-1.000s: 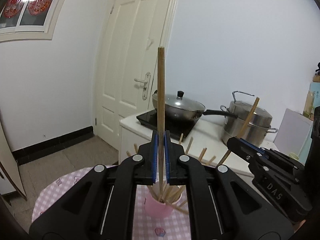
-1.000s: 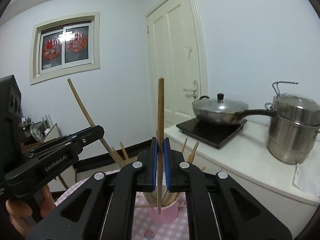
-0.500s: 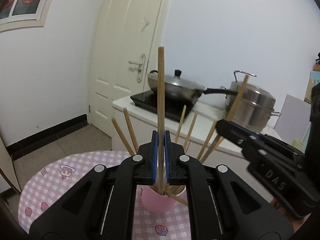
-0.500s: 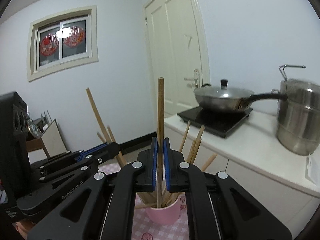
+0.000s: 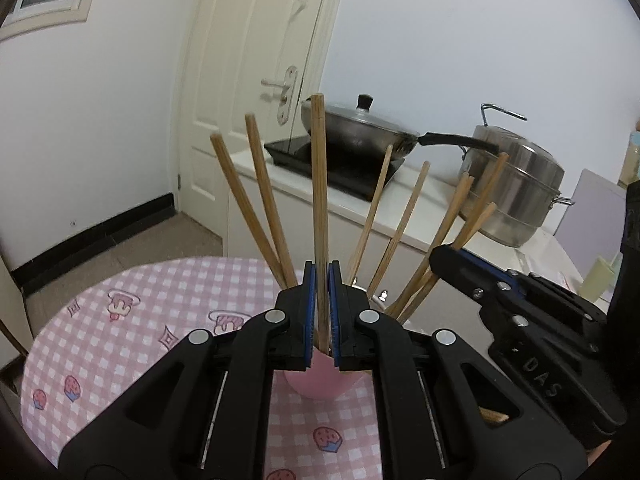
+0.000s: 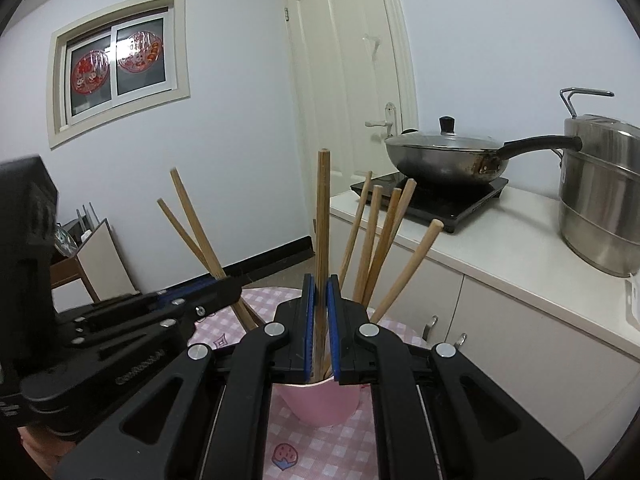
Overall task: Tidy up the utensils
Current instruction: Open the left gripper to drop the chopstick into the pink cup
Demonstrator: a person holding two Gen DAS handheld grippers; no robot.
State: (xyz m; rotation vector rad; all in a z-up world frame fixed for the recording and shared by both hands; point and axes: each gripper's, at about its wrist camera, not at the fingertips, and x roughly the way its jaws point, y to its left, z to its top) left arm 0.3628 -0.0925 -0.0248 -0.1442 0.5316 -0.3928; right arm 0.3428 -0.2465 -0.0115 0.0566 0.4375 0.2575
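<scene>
The left hand-held gripper [image 5: 322, 308] is clamped on one upright wooden chopstick [image 5: 319, 200], its blue pads pressed against the shaft, and the right hand-held gripper [image 6: 320, 320] grips a second chopstick [image 6: 323, 220] the same way. Both sticks reach down into the pink cup [image 5: 320, 380], which stands on the pink checked tabletop [image 5: 120, 344] directly under the jaws; where each lower tip ends inside the cup is hidden by the black gripper bodies. In the left wrist view only the lower wall of the cup shows, while the right wrist view also catches part of its rim. The other chopsticks [image 5: 404, 232] fan out of the cup from about 11 o'clock to 2 o'clock, and their lower ends are covered too. At 3 o'clock in the left wrist view the right gripper comes in from the side, and the stick it holds is hard to pick out among the leaning ones. At 9 o'clock in the right wrist view the left gripper is cut off by the frame edge. Beyond, a lidded wok [image 6: 444, 156] sits on a black cooktop [image 6: 436, 200], and a steel steamer pot [image 6: 600, 200] is cropped at the right edge.
</scene>
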